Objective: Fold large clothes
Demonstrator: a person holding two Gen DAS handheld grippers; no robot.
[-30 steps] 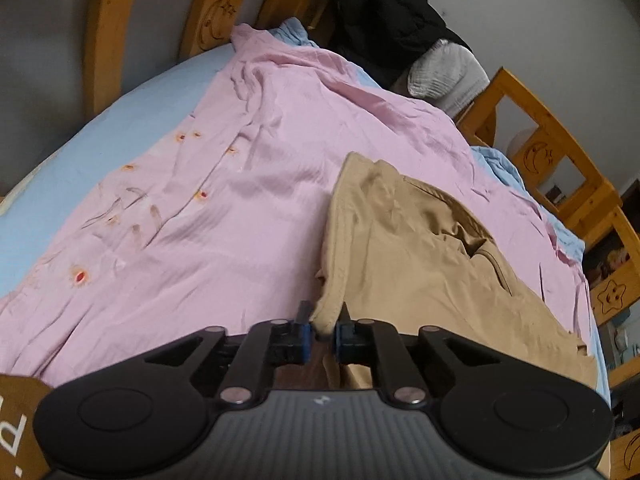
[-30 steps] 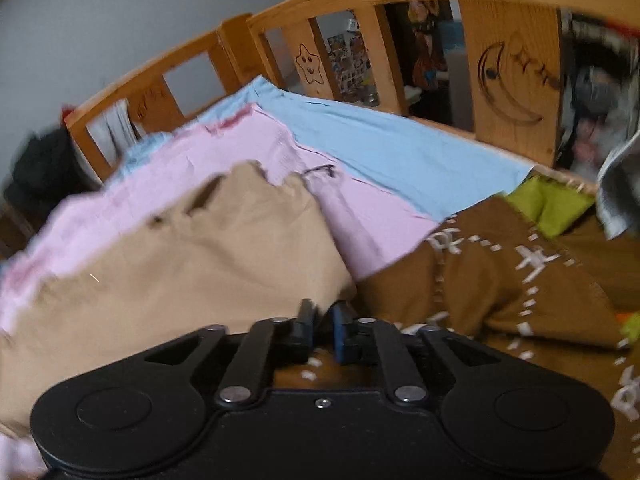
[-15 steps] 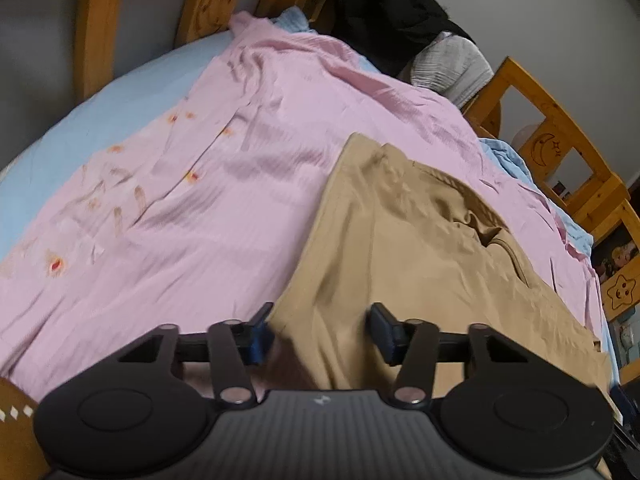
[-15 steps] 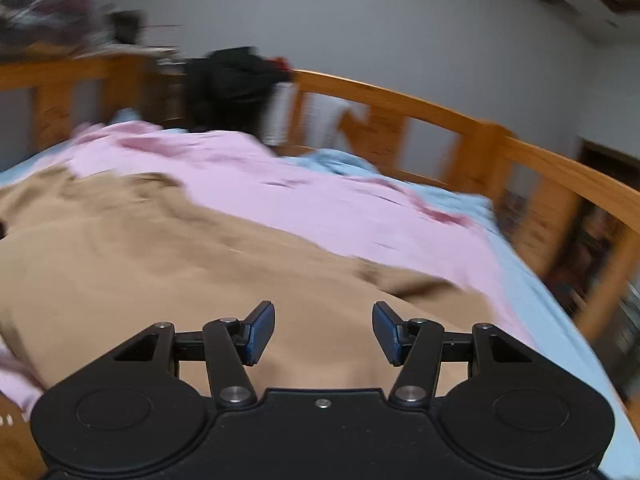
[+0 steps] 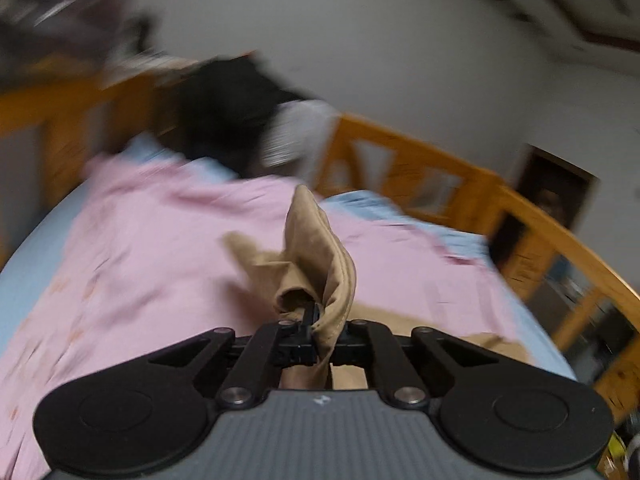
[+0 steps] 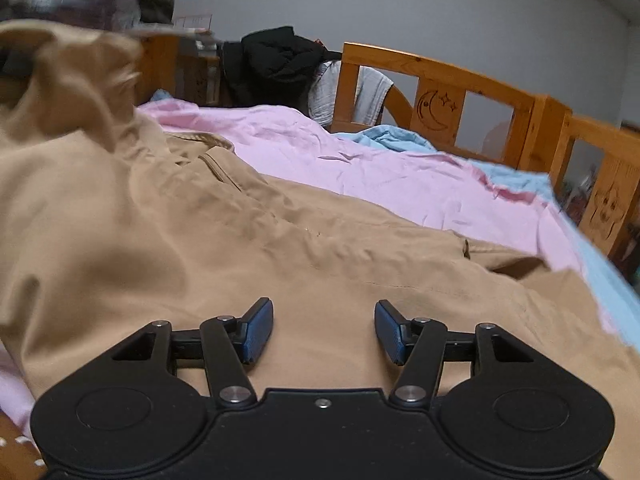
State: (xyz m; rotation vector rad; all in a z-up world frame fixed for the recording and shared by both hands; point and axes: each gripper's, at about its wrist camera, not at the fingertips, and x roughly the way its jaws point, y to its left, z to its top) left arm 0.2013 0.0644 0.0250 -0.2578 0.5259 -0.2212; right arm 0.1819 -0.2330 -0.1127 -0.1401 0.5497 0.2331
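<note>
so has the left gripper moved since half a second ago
Yes. The left gripper has shut on the tan garment and lifted it, away from the pink sheet.

A wrinkled pink cotton sheet (image 6: 400, 176) covers a light blue bedsheet (image 6: 516, 178). A wooden bed rail carved with moon and stars (image 6: 440, 76) stands behind, a black jacket (image 6: 276, 62) heaped against it.

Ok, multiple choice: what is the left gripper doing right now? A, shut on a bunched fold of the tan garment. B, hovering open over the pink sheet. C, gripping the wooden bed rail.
A: the left gripper is shut on a bunched fold of the tan garment, lifted above the pink sheet.
</note>
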